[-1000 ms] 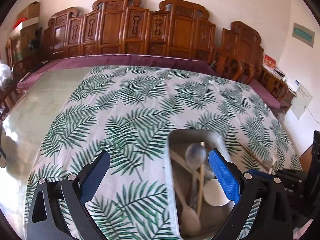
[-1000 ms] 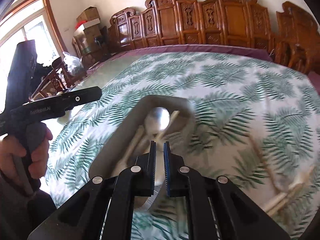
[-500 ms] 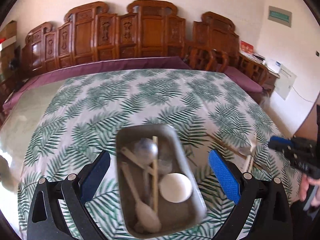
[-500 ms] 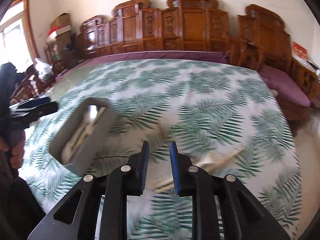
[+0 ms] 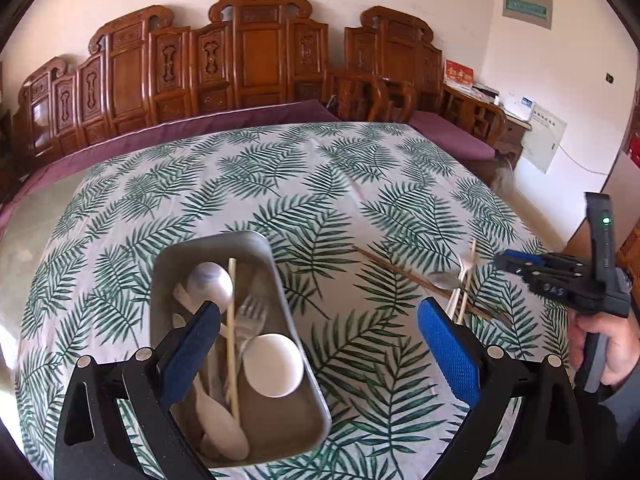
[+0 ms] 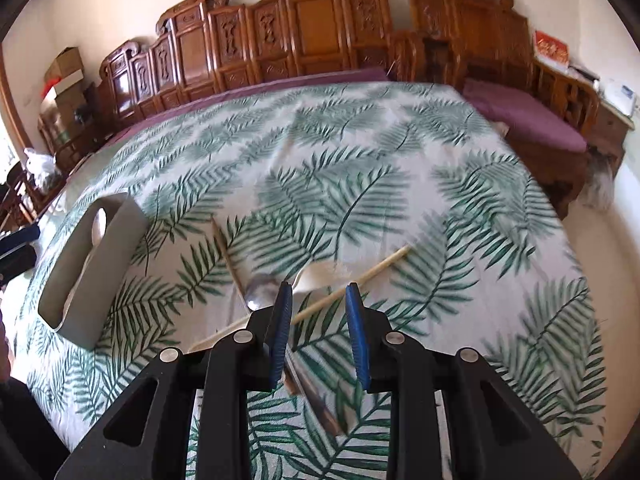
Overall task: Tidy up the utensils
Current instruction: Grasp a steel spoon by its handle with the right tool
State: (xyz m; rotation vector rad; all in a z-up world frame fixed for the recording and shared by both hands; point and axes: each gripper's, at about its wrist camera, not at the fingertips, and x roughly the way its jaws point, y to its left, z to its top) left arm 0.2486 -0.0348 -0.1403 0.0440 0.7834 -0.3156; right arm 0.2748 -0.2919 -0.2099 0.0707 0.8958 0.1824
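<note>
A grey tray point(image 5: 280, 264) lies on the leaf-print cloth and holds a metal spoon point(image 5: 210, 282), a fork, white spoons and a pale chopstick. My left gripper point(image 5: 316, 308) hangs wide open above the tray's near right side and grips nothing. To the right lie loose utensils: a metal spoon point(image 6: 258, 294), a white spoon point(image 6: 320, 270), a pale chopstick point(image 6: 376, 268) and dark chopsticks point(image 6: 320, 404). My right gripper point(image 6: 318, 294) hovers over this pile with its jaws opening. The pale chopstick runs beneath the gap and the pads do not touch it. The tray point(image 6: 92, 268) sits far left.
Carved wooden chairs point(image 5: 260, 60) line the wall behind the table, with purple cushions point(image 6: 524, 116) along its far and right edges. A hand point(image 5: 608, 344) holds the right gripper point(image 5: 516, 266) at the table's right edge. Boxes point(image 6: 64, 76) stand at the back left.
My right gripper left the tray, swung right over the loose utensils and its jaws parted. The left gripper shifted right, so the tray now sits under its left finger.
</note>
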